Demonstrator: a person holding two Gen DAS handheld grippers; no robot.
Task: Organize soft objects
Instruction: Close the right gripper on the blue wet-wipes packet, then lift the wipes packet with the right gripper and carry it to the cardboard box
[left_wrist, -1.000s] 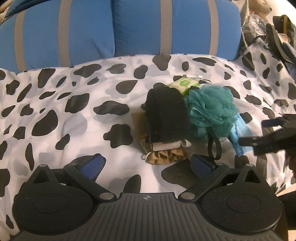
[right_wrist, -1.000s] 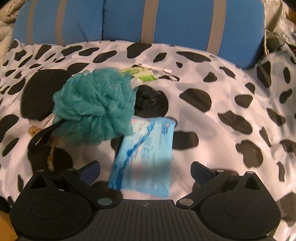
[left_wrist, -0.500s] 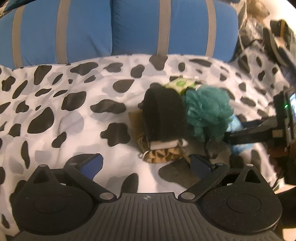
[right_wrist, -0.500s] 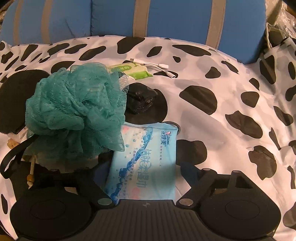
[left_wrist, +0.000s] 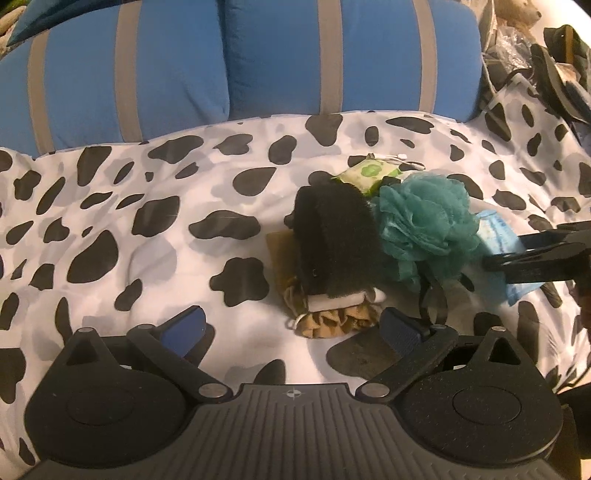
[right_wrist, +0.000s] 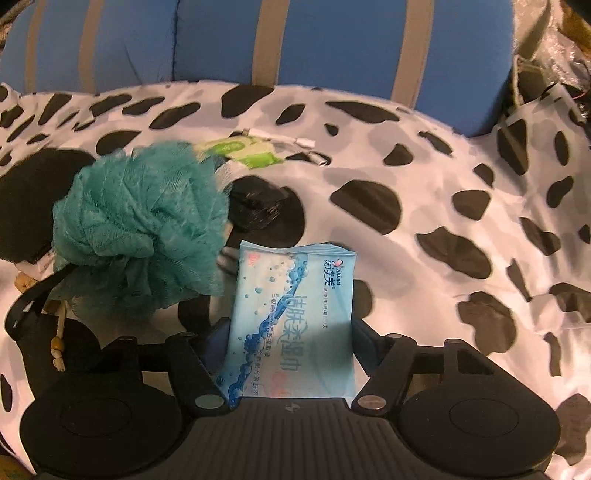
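Right claw (right_wrist: 290, 334) has just been closing on the blue wipes pack (right_wrist: 295, 306), fingers flanking it; left claw (left_wrist: 291, 326) open, empty.

Left wrist view: looks down at a slant across the cow-print bed (left_wrist: 155, 236), toward blue pillows (left_wrist: 332, 55) | Right wrist view: same slant, closer | 2 views share teal bath pouf (left_wrist: 424, 229), blue wipes pack (right_wrist: 295, 317), green packet (left_wrist: 365, 173)
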